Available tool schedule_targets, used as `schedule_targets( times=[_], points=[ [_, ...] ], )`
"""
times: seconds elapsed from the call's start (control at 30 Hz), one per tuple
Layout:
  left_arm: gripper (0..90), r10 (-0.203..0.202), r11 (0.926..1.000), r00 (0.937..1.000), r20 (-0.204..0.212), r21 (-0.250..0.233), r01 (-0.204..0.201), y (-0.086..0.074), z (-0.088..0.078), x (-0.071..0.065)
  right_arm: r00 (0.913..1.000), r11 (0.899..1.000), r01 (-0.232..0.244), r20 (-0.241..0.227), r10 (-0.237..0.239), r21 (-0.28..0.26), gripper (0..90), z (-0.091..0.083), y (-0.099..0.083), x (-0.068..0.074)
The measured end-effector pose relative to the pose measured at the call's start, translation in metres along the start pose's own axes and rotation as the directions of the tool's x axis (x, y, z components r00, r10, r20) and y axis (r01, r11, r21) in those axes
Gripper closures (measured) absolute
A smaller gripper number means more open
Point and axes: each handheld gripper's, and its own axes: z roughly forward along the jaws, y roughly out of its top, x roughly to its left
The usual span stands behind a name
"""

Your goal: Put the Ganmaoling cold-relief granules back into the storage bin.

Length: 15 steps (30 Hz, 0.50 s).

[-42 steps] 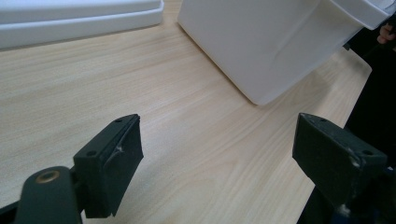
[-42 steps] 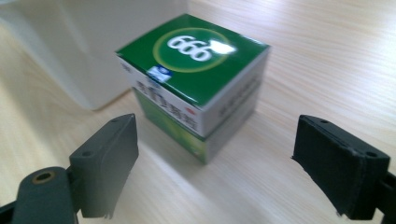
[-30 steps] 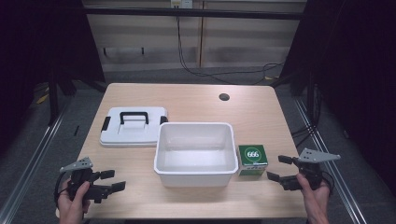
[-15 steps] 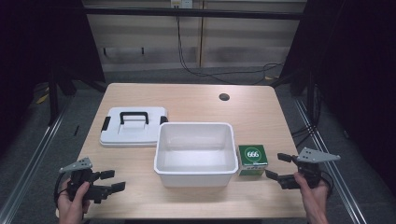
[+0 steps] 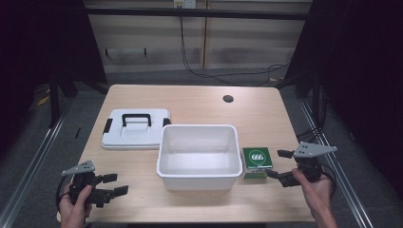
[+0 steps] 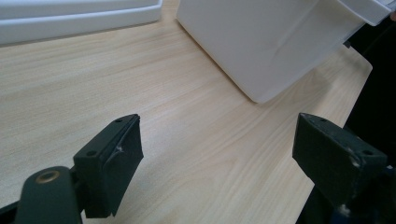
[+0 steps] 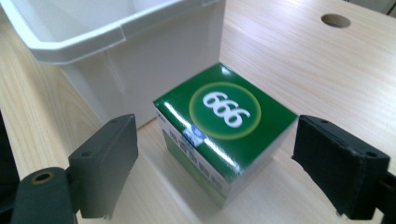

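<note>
Box, glossy green top, white "666" in a ringed circle.

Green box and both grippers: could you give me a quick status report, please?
Right gripper open, jaws flanking the green box, not touching. Left gripper open over bare table. Box beside the white bin; nothing between.

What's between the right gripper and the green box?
Nothing visible. The right gripper is open, its jaws spread wider than the green box, with bare table in the gap. The white tub stands just behind the box, not in the approach path.
</note>
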Motion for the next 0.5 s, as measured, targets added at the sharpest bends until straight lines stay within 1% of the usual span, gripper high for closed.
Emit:
schedule_targets(
  times=[0.1,0.13,0.23,0.27,0.3,0.33,0.4,0.5],
  points=[
    [16.0,0.003,1.0000,1.0000,-0.003,-0.009,-0.003,0.000,-0.001,0.000,0.9993,0.999,0.026,-0.028,-0.026,0.018,13.5,0.001,0.010,0.000],
    [16.0,-0.004,0.9999,1.0000,-0.003,-0.015,0.004,0.000,-0.001,0.000,0.9990,0.999,0.036,-0.028,-0.035,0.025,13.5,0.002,0.013,-0.001],
    [16.0,-0.004,0.9999,1.0000,-0.004,-0.014,0.004,0.000,-0.002,0.000,0.9979,0.997,0.054,-0.037,-0.052,0.058,13.4,0.004,0.022,-0.002],
    [16.0,-0.005,0.9999,1.0000,0.000,-0.014,0.005,0.000,-0.001,0.000,0.9973,0.995,0.061,-0.046,-0.058,0.076,13.4,0.005,0.025,-0.003],
    [16.0,-0.004,0.9999,1.0000,-0.001,-0.014,0.004,0.000,-0.001,0.000,0.9966,0.991,0.071,-0.049,-0.066,0.114,13.5,0.007,0.027,-0.003],
    [16.0,-0.003,0.9999,1.0000,-0.001,-0.014,0.003,0.000,-0.001,0.000,0.9961,0.984,0.076,-0.058,-0.067,0.160,13.5,0.010,0.030,-0.004],
    [16.0,-0.004,0.9999,1.0000,0.000,-0.015,0.004,0.000,-0.002,0.000,0.9941,0.983,0.078,-0.088,-0.064,0.167,13.8,0.014,0.033,-0.005],
    [16.0,-0.005,0.9999,1.0000,-0.003,-0.014,0.005,0.000,-0.002,0.001,0.9932,0.979,0.086,-0.092,-0.070,0.182,13.6,0.017,0.038,-0.006]
  ],
)
